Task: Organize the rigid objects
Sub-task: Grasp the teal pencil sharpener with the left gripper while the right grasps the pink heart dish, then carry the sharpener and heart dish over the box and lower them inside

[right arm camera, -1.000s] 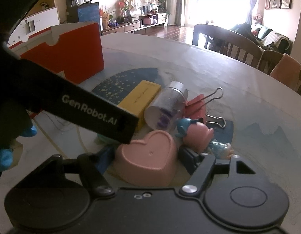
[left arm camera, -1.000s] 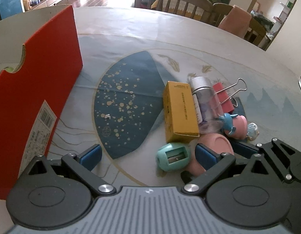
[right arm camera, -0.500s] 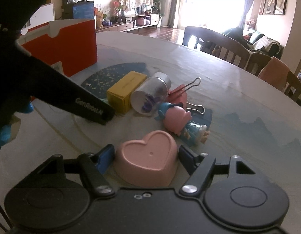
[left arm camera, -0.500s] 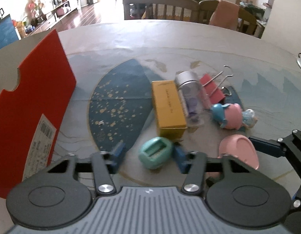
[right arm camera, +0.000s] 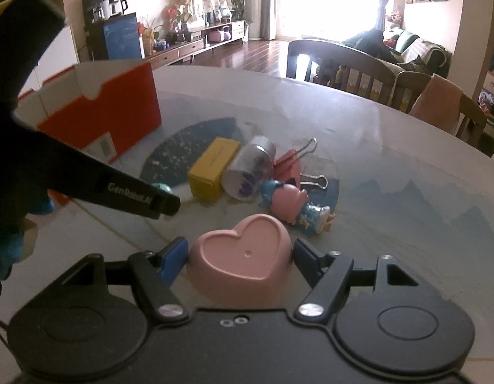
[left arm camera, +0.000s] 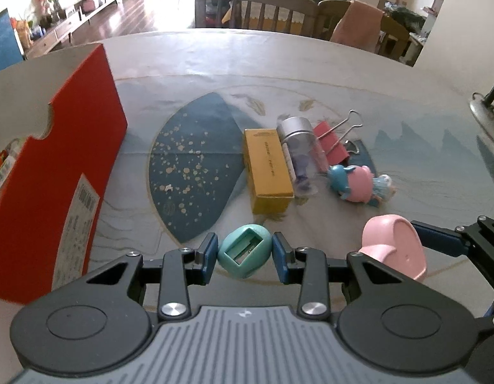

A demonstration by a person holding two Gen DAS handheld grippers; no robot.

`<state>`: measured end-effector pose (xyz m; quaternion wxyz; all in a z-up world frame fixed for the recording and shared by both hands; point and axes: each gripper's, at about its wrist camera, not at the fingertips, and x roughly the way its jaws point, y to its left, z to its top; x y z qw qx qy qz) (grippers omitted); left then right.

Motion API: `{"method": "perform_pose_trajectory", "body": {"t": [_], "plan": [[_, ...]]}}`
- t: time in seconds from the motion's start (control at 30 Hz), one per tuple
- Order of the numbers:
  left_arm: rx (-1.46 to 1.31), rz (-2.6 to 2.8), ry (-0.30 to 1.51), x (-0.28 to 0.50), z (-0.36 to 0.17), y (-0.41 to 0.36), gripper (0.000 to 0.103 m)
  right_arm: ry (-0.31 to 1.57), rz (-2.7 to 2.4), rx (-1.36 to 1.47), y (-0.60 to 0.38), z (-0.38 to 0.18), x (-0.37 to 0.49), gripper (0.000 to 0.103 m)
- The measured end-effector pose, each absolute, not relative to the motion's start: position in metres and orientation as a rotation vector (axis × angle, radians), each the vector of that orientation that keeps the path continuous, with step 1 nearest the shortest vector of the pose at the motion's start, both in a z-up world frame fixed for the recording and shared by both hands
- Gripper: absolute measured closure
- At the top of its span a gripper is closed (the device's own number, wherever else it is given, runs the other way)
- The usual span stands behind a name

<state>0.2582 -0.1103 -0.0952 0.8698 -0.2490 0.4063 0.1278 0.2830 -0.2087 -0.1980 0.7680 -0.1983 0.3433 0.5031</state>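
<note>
My left gripper point(left arm camera: 245, 247) has its jaws closing on a teal pencil sharpener point(left arm camera: 247, 256), and both blue pads touch its sides. It hangs a little above the round table point(left arm camera: 215, 64). My right gripper point(right arm camera: 241, 252) is shut on a pink heart-shaped dish point(right arm camera: 243, 259), upside down and lifted off the table. In the left wrist view that dish point(left arm camera: 394, 246) hangs at the lower right. An open red cardboard box point(left arm camera: 55, 166) stands at the left.
On the table behind lie a yellow box point(left arm camera: 267, 169), a clear jar with a silver lid point(left arm camera: 299, 150), a red binder clip point(left arm camera: 333, 144) and a pink pig toy point(left arm camera: 358, 185). Chairs point(left arm camera: 256, 9) stand at the far edge. A lamp base point(left arm camera: 485, 112) is at the right.
The left jaws went from wide open to closed around the sharpener, then rose with it. The right gripper lifted the heart dish away from the pile.
</note>
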Motion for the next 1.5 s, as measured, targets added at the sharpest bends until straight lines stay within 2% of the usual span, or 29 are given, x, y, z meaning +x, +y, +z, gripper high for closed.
{"method": "perform_pose_trajectory", "body": {"t": [0.77, 1.5], "plan": [[-0.588, 0.171, 0.721, 0.186, -0.029, -0.057, 0.067, 0.657, 1.079, -0.353, -0.197, -0.099, 0.230, 0.031], [-0.585, 0.225, 0.638, 0.095, -0.022, 0.064, 0.067, 0.617, 1.117, -0.323, -0.110, -0.066, 0.161, 0.031]]}}
